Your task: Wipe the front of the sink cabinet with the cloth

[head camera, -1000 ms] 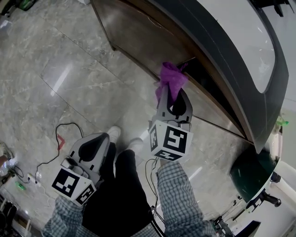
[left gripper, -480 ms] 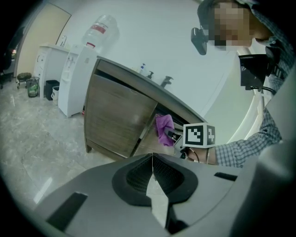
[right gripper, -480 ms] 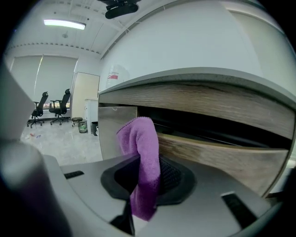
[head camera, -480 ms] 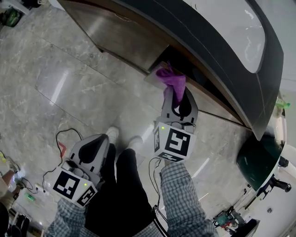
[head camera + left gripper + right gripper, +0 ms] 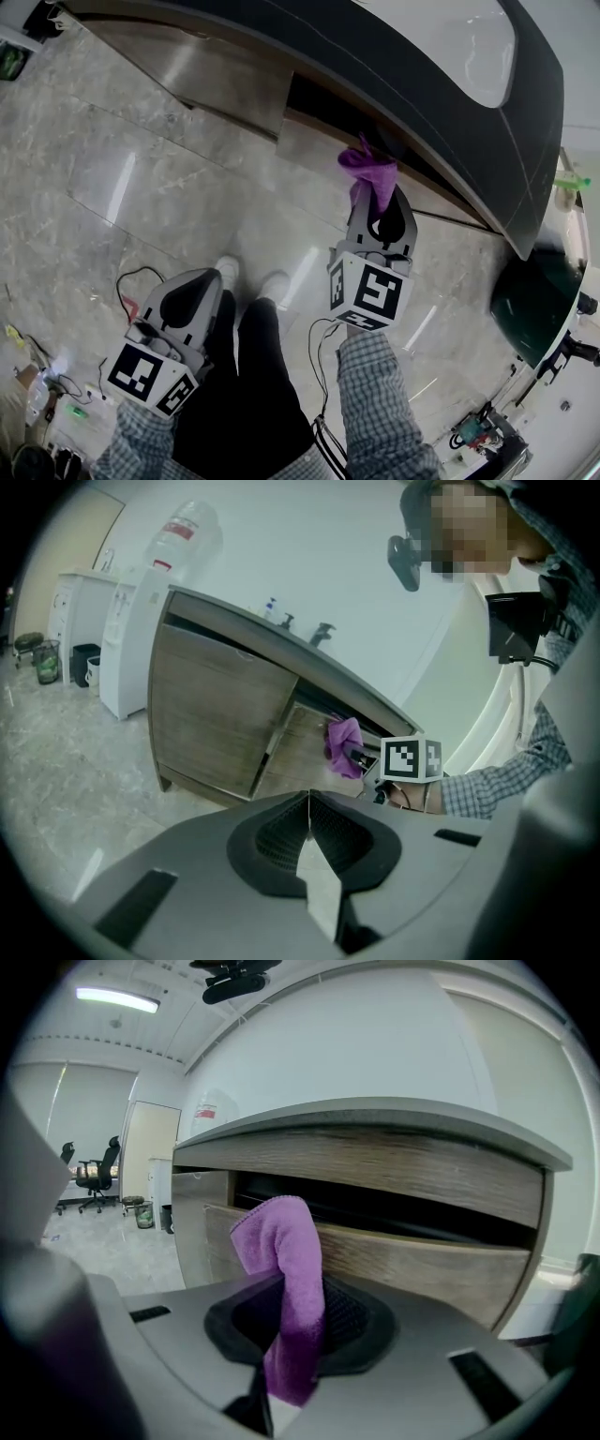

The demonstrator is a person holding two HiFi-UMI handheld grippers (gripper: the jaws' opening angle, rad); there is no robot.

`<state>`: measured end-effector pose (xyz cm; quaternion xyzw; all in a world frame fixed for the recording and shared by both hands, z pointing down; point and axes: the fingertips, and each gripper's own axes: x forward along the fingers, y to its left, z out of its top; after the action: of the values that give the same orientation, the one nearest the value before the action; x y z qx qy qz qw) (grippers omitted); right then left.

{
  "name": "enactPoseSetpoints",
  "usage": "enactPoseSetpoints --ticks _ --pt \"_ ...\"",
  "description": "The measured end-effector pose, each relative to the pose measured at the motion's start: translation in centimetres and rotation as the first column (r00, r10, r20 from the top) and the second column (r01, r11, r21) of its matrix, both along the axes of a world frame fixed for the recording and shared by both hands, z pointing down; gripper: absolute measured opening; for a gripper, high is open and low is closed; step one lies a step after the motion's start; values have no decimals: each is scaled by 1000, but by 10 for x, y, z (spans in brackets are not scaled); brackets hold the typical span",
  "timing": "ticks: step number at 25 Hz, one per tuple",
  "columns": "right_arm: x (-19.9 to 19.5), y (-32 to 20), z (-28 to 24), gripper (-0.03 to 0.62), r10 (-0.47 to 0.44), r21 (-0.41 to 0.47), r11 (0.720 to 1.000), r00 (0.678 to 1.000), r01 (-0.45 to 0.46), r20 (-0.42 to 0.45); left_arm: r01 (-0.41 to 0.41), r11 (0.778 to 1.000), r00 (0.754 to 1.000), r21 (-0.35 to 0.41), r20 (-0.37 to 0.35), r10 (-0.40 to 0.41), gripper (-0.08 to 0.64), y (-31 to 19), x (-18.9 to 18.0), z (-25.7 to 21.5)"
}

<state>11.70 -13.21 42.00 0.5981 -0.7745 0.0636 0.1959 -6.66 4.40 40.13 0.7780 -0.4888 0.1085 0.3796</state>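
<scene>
Holding cloth (image 5: 286,1269) in your right tool (image 5: 376,195), jaws clamped on it. Cloth tip up at 12 o'clock from tool, at top edge of cabinet front (image 5: 314,155); contact unsure. Wiping looks barely begun, most of front left. Left tool (image 5: 193,284) closed, empty, at 7 o'clock. Dark gap (image 5: 394,1218) above panel: contents unseen.

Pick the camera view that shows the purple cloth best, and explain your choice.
The right gripper view: the cloth fills the centre, large and sharp, pinched in the right claw. The head view shows only its bunched top from above; the left gripper view shows it small and distant.
</scene>
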Motion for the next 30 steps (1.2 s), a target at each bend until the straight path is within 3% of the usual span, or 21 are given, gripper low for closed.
enactPoseSetpoints --ticks 14,21,27,30 --pt "126 15 1 83 229 -3 973 973 -229 -14 -99 995 995 5 -2 99 15 -6 50 1" --pt "171 18 4 83 268 0 963 962 -268 -45 -130 992 992 -7 7 130 15 -7 67 2" --pt "220 27 12 83 398 -36 917 916 -397 40 -157 988 988 -8 3 157 15 -9 84 4" --pt "238 33 14 83 423 -38 906 906 -422 26 -162 987 987 -10 1 162 15 -9 88 5"
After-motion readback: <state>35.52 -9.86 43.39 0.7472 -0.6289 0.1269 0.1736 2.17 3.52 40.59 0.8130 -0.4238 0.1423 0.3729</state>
